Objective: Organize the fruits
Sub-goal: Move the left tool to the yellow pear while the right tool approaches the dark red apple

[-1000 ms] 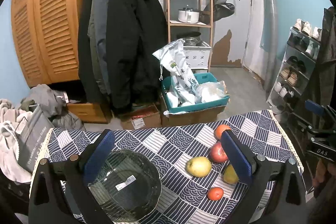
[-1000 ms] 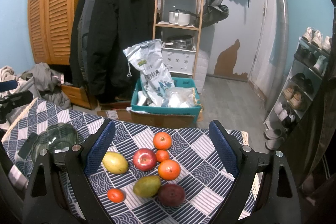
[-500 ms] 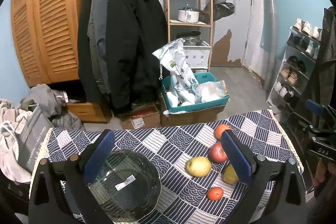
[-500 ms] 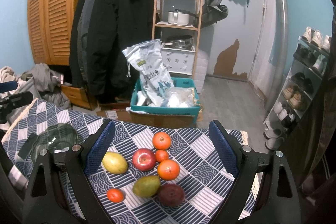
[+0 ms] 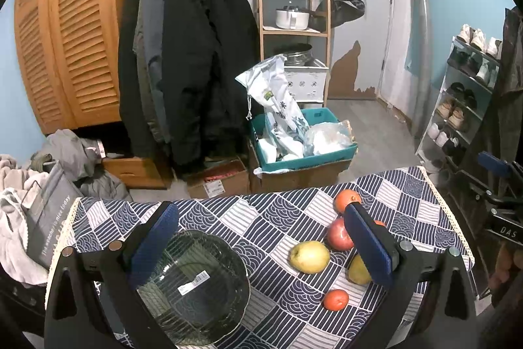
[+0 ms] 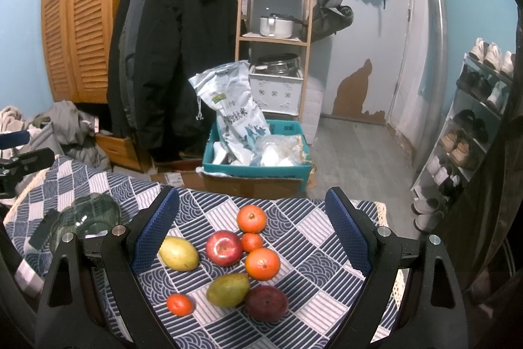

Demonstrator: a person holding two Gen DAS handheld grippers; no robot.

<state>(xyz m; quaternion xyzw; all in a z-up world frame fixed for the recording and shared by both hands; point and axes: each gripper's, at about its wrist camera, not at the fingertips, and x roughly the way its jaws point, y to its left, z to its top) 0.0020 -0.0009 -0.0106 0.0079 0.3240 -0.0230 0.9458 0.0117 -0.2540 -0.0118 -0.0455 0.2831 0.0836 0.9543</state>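
Observation:
Several fruits lie on the patterned tablecloth (image 6: 294,326): a red apple (image 6: 224,248), a yellow fruit (image 6: 178,257), a green pear (image 6: 228,289), a dark red fruit (image 6: 266,302), oranges (image 6: 262,263) and a small tangerine (image 6: 179,304). My right gripper (image 6: 251,236) is open above them, empty. A dark glass bowl (image 5: 193,287) with a white label sits at the table's left. My left gripper (image 5: 261,247) hovers open over the bowl's right side, nothing between its fingers. The yellow fruit (image 5: 309,256) and apple (image 5: 340,234) lie right of the bowl.
Beyond the table's far edge stand a teal crate (image 6: 258,152) with a rice bag on cardboard boxes, hanging coats (image 6: 176,61), a wooden shelf and a shoe rack (image 6: 470,133) at right. Clothes are piled at left.

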